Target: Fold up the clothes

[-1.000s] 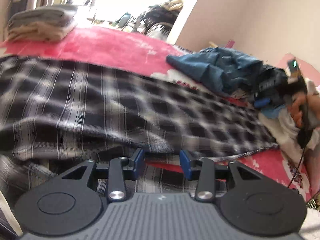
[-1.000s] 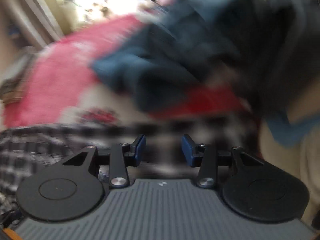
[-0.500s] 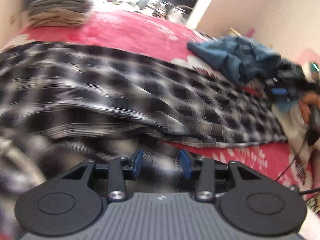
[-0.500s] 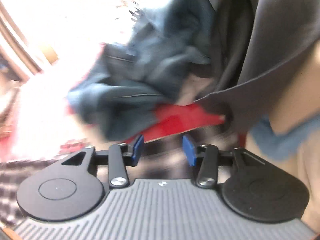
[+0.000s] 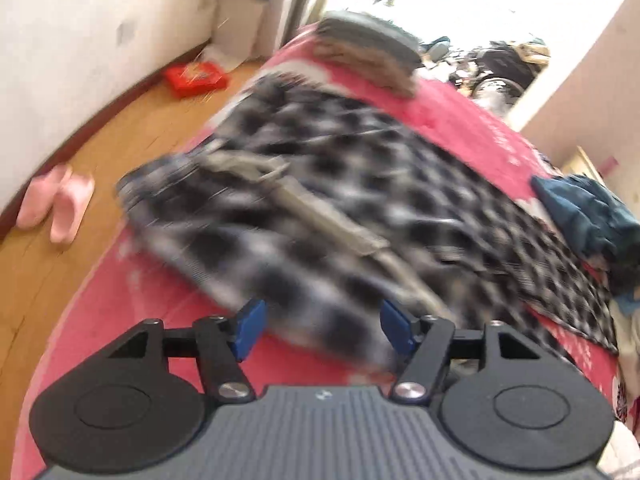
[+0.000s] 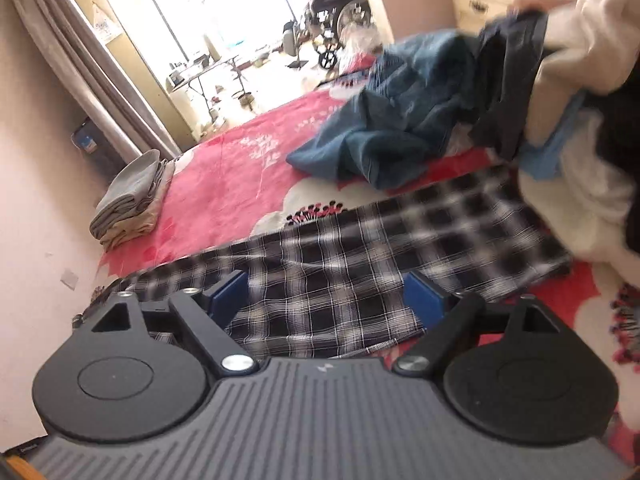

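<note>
A black-and-white plaid garment [image 5: 360, 200] lies spread on the red bed blanket [image 5: 452, 120], blurred in the left wrist view, with a pale strip of fabric running across it. My left gripper [image 5: 324, 328] hovers over its near edge. Its jaws are opening and the pads press on nothing. In the right wrist view the plaid garment [image 6: 340, 272] lies flat with a folded layer in front. My right gripper [image 6: 326, 300] stands above it, jaws opening wide, with nothing held.
A folded grey and beige stack [image 6: 128, 200] sits at the bed's far end. A heap of blue clothes [image 6: 384, 140] and white clothes [image 6: 580, 200] lies beside the plaid. Pink slippers [image 5: 56, 204] and a red box [image 5: 196, 78] lie on the wooden floor.
Both grippers have opened, and the plaid cloth is no longer between their pads. Both have drawn back and up. The left view has swung round to show the floor.
</note>
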### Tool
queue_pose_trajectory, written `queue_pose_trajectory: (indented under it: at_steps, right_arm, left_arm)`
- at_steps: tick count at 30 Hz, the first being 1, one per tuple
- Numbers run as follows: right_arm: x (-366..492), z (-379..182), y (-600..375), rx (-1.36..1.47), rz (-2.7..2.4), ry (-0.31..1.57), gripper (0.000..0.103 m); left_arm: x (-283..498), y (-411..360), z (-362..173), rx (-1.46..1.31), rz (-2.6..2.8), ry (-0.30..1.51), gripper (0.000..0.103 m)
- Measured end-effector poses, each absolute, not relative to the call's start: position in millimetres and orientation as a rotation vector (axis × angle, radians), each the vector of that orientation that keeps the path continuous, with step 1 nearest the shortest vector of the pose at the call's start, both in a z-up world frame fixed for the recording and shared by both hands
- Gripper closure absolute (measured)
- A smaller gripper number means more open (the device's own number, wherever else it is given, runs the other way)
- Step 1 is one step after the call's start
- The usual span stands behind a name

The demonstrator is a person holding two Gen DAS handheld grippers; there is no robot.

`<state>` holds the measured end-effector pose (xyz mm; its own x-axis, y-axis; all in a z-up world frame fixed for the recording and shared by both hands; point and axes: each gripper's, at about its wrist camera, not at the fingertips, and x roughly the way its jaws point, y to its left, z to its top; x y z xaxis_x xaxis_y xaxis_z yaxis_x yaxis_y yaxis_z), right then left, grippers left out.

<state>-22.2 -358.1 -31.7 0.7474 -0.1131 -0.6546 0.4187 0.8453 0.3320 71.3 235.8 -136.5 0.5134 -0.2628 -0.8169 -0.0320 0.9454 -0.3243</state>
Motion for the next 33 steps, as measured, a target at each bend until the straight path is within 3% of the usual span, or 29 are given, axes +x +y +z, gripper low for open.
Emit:
queue_pose_trajectory:
  at_steps: [9,16,24,27,33]
  right_arm:
    - [-38,-10,-335,0.312,-0.353,0.558,0.001]
    - [-81,-68,-349,0.305,-0.398,0.656,0.001]
    - [-60,-78,-346,-0.009,-0.114,0.777,0.001]
    - [-49,-62,-352,-0.012,-0.063,0.749,0.001]
    - [-23,-53,-353,0.057,-0.107,0.571,0.001]
  left_arm:
    - [71,239,-143,-0.248,0.032,1.19,0.039]
    - [86,199,-124,-0.205,0.21,1.236,0.04]
    - [26,176,4,-0.281,0.491,1.073,0.036]
    - [23,166,48,-0.284,0.489,0.992,0.028]
    - [27,161,90,-0.219,0.413,0.901,0.025]
